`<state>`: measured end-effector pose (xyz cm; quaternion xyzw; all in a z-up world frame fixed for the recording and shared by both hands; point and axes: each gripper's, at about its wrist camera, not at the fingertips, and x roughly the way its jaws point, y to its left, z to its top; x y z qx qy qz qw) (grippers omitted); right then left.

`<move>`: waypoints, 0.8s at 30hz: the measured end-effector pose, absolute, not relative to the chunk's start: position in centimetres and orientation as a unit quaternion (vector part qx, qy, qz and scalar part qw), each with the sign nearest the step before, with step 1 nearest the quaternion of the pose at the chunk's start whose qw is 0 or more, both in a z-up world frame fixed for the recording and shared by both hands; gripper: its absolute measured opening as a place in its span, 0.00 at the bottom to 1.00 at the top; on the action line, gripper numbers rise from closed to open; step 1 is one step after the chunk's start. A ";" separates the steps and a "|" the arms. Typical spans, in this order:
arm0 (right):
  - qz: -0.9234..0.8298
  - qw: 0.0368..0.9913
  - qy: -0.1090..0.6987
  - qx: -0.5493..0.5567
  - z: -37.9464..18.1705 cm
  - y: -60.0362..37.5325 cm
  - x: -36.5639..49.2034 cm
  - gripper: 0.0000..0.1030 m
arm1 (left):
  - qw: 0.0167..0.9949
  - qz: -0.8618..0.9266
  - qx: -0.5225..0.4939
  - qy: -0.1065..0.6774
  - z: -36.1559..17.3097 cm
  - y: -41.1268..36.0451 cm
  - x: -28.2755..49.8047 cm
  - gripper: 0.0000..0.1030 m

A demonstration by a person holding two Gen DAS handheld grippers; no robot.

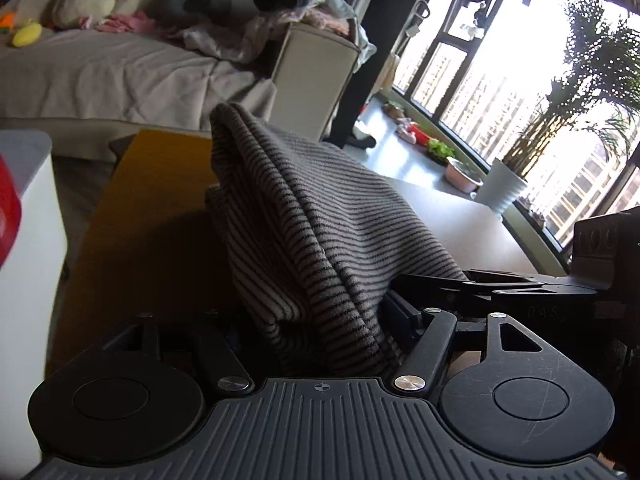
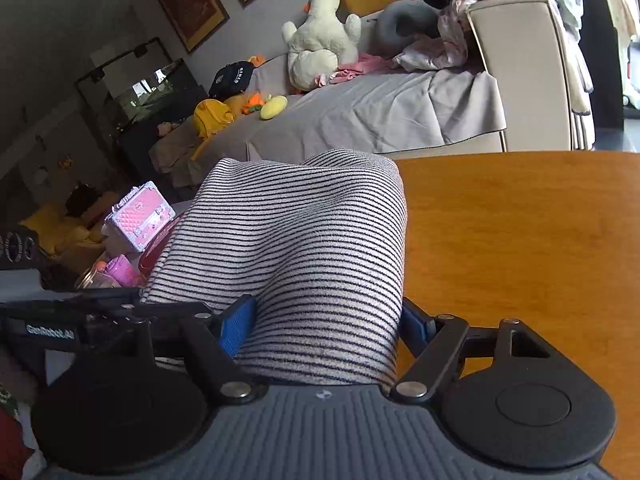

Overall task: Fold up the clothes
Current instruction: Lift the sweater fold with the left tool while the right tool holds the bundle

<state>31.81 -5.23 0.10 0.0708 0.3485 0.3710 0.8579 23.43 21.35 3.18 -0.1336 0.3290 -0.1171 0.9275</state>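
Observation:
A grey garment with thin dark stripes (image 1: 312, 216) rises in a bunched fold over the orange wooden table (image 1: 160, 184). My left gripper (image 1: 320, 320) is shut on its lower part, and the cloth hides both fingertips. In the right wrist view the same striped garment (image 2: 312, 232) drapes forward over the table (image 2: 520, 240). My right gripper (image 2: 326, 320) is shut on a thick bunch of it, with a blue pad (image 2: 236, 328) showing at the left side. The two grippers are close together: the right one shows at the right edge of the left view, the left one at the left edge of the right view.
A grey-covered sofa (image 2: 380, 108) with a white plush duck (image 2: 320, 40), toys and piled clothes stands beyond the table. A pink case (image 2: 140, 216) and jars sit at the table's left. A white box (image 1: 28, 240), a potted palm (image 1: 504, 188) and windows lie around.

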 end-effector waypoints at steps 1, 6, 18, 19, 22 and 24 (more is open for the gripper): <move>0.368 0.863 0.341 0.054 0.4 -5.0 31.6 0.76 | 0.935 -0.114 -0.128 0.309 4.3 21.6 22.9 0.67; 0.351 0.887 0.299 -0.033 1.8 -3.6 30.3 0.84 | 0.955 -0.151 -0.101 0.236 8.4 20.7 24.4 0.66; 0.387 0.879 0.218 -0.174 2.1 -0.1 24.0 0.69 | 0.938 -0.147 -0.084 0.304 2.6 20.7 32.2 0.59; 0.387 0.881 0.211 -0.173 1.6 -0.2 23.8 0.69 | 0.938 -0.147 -0.082 0.304 2.6 20.7 32.2 0.59; 0.374 0.891 0.222 -0.130 2.0 -1.4 24.3 0.70 | 0.938 -0.148 -0.078 0.304 2.6 20.8 32.1 0.59; 0.364 0.897 0.231 -0.098 2.5 -2.4 24.7 0.70 | 0.938 -0.147 -0.078 0.303 2.4 20.8 32.2 0.59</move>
